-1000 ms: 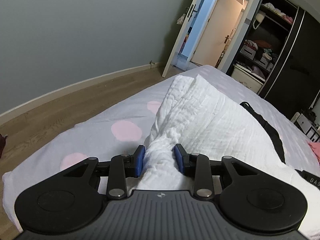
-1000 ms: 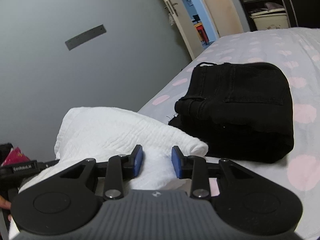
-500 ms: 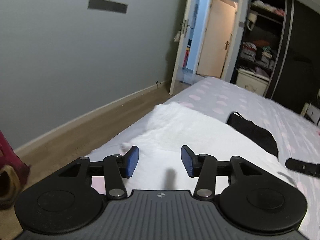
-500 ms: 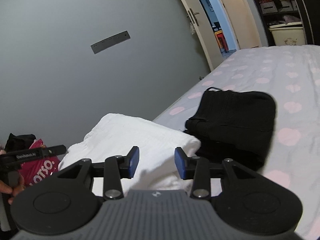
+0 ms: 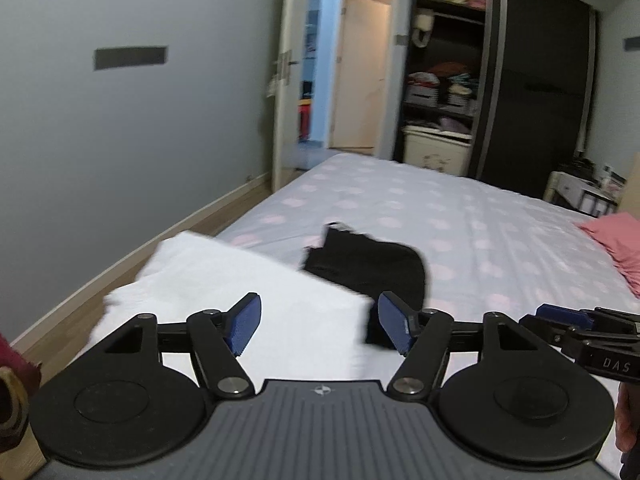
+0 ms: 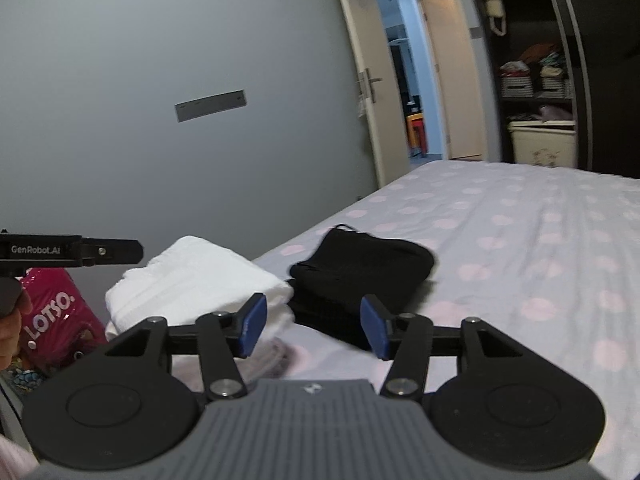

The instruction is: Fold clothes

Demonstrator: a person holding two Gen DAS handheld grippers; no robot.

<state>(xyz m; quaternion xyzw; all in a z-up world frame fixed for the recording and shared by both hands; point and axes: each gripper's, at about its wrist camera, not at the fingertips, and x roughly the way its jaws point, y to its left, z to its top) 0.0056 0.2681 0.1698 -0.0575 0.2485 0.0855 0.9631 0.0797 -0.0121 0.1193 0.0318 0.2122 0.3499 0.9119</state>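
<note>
A folded white garment (image 5: 240,280) lies on the near left corner of the bed (image 5: 460,208); it also shows in the right wrist view (image 6: 200,276). A folded black garment (image 5: 368,268) lies just right of it, touching it (image 6: 360,264). My left gripper (image 5: 320,328) is open and empty, raised above and behind the white garment. My right gripper (image 6: 312,326) is open and empty, raised above the gap between the two garments. The right gripper also shows at the right edge of the left wrist view (image 5: 576,324).
The bed has a pale sheet with pink dots. A pink pillow (image 5: 616,240) lies at the right. A pink bag (image 6: 52,316) sits left of the bed. A wood floor, grey wall (image 5: 120,120), open door (image 5: 352,72) and wardrobe (image 5: 500,80) lie beyond.
Both grippers let go of the white garment, opened wide, and pulled back and up from the bed. The white garment now lies folded beside the black one.
</note>
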